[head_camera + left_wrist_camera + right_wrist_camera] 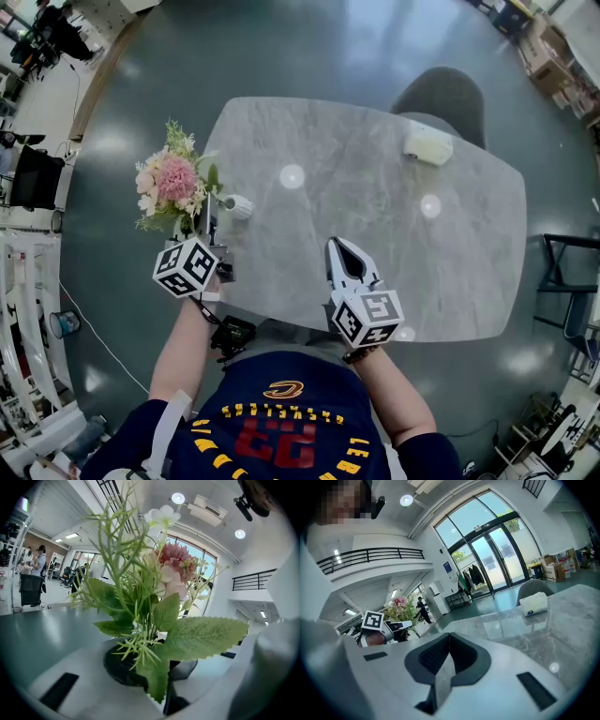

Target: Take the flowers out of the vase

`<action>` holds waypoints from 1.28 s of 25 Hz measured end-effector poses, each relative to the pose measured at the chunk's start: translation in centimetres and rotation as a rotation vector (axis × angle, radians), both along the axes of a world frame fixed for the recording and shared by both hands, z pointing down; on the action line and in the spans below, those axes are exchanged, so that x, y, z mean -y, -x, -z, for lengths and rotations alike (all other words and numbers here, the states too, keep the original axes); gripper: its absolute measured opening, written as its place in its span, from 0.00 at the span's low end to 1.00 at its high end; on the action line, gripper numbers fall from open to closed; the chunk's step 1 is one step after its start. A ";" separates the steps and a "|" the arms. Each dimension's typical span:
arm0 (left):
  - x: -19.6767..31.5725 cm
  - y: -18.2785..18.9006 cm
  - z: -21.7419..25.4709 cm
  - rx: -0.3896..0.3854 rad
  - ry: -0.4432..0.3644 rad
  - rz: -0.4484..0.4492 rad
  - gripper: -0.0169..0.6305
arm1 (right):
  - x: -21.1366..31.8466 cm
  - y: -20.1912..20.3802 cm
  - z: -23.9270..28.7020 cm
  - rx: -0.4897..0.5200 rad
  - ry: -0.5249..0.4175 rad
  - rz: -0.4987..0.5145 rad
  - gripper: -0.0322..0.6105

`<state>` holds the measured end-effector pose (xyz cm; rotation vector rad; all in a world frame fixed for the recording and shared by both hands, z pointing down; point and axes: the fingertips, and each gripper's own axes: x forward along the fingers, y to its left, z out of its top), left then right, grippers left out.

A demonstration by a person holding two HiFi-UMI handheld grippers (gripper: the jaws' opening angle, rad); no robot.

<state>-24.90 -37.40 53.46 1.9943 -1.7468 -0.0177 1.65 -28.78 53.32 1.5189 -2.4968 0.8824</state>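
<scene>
Head view: at the left of the frame, the left gripper (207,223) is clenched on the stems of a bunch of pink and white flowers with green leaves (174,180), which hangs past the left edge of the grey marble-patterned table (375,216). Just right of that gripper's tips stands a small white ribbed vase (238,204). The blooms sit well to its side, so the lift looks mostly done. Whether the stem ends have cleared the vase mouth is hidden behind the gripper. What seems left is carrying the flowers away and setting them down. The right gripper (336,246) rests low centre with its jaws together, holding nothing.

Left gripper view: leaves and stems fill the middle and run down between the dark pads, which are gripped on them. The vase is nowhere in the frame, and the lower stems are covered by a large serrated leaf.

Right gripper view: the jaws meet with nothing between them. The flowers show small and soft at the left edge, too far off to judge the stems.
</scene>
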 end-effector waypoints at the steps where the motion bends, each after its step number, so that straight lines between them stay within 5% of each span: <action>1: -0.1 0.1 0.3 0.001 -0.004 0.002 0.12 | -0.1 0.0 0.1 -0.001 -0.001 0.000 0.06; 32: -1.5 1.2 8.6 0.016 -0.122 0.028 0.12 | -1.7 0.1 2.7 0.009 -0.038 0.024 0.06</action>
